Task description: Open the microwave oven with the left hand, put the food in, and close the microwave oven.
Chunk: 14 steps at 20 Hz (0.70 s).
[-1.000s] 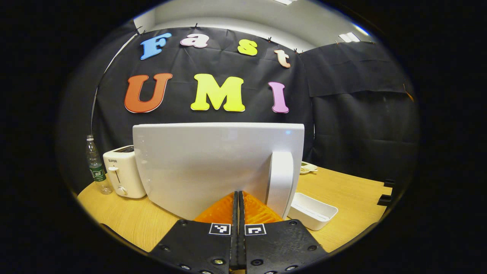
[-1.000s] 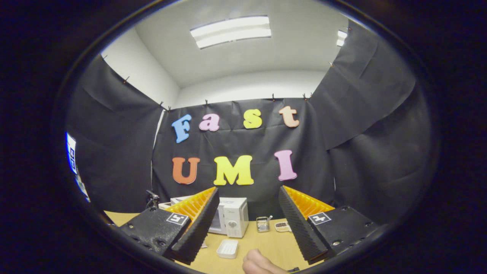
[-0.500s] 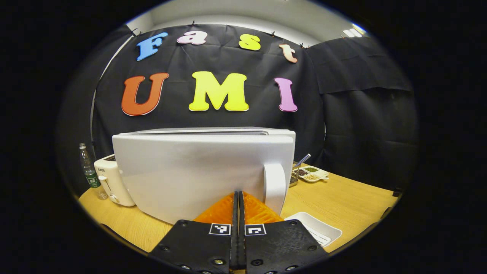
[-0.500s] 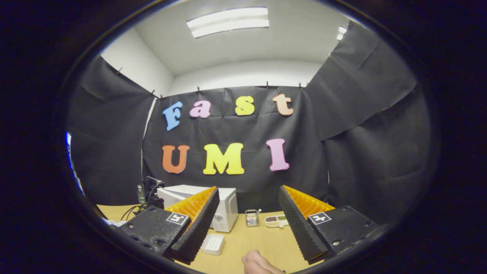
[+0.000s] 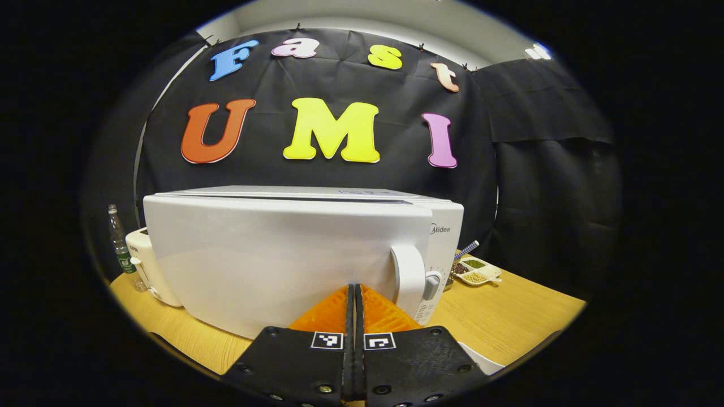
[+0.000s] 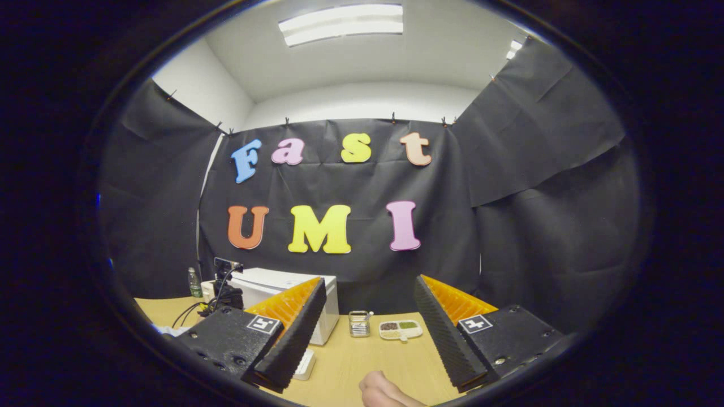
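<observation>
Two grippers here, so nearest stuff first. Left gripper [image 5: 354, 294] has its fingers pressed flat together with nothing between them, tips right up at the white microwave oven [image 5: 283, 254] door, just left of the door handle [image 5: 408, 274]. The door looks nearly flush with the body, can't tell if it's fully latched. Right gripper [image 6: 365, 316] is spread wide, holding nothing, a hand [image 6: 384, 393] peeking in below it over the wooden table [image 6: 367, 362]. Behind the microwave's left side sit a white toaster [image 5: 138, 260] and a water bottle [image 5: 117, 240]; off to its right, a divided snack dish [image 5: 478, 270]. Whether the food is inside can't be told.
</observation>
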Each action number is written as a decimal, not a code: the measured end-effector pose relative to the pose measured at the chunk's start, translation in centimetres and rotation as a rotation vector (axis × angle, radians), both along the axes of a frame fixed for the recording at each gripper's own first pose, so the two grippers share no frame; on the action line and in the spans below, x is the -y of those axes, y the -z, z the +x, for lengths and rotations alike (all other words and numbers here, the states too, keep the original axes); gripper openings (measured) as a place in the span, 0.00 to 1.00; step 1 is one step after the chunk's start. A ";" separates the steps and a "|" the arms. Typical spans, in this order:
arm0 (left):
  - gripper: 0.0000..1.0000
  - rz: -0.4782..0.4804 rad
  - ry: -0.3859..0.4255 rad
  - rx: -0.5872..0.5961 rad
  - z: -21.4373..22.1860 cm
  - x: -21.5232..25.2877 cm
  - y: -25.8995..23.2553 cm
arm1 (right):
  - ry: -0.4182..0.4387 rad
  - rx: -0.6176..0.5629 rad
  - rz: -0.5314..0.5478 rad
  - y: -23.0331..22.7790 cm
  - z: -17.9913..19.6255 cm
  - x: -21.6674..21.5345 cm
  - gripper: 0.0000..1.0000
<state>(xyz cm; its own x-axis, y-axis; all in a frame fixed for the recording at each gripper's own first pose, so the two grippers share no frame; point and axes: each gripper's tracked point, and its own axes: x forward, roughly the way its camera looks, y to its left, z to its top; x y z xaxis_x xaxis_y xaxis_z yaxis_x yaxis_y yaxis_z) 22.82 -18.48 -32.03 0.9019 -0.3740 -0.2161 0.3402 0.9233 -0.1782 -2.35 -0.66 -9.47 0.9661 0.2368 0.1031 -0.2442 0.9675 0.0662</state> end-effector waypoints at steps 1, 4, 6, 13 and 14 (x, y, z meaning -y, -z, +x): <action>0.00 -0.003 -0.011 0.000 1.0 0.3 0.1 | 0.003 0.002 0.003 0.0 0.2 0.2 0.99; 0.00 0.003 -0.058 -0.027 2.1 0.5 0.4 | 0.017 -0.007 0.014 0.5 0.7 0.7 0.91; 0.00 0.022 -0.070 -0.038 1.8 0.5 0.7 | 0.028 -0.019 0.016 0.9 0.9 1.1 0.99; 0.00 -0.015 -0.106 -0.078 1.9 0.6 0.7 | 0.061 -0.040 0.013 0.7 0.3 1.3 0.99; 0.00 -0.015 -0.110 -0.084 2.0 0.4 0.6 | 0.075 -0.055 0.007 1.3 0.2 1.4 0.91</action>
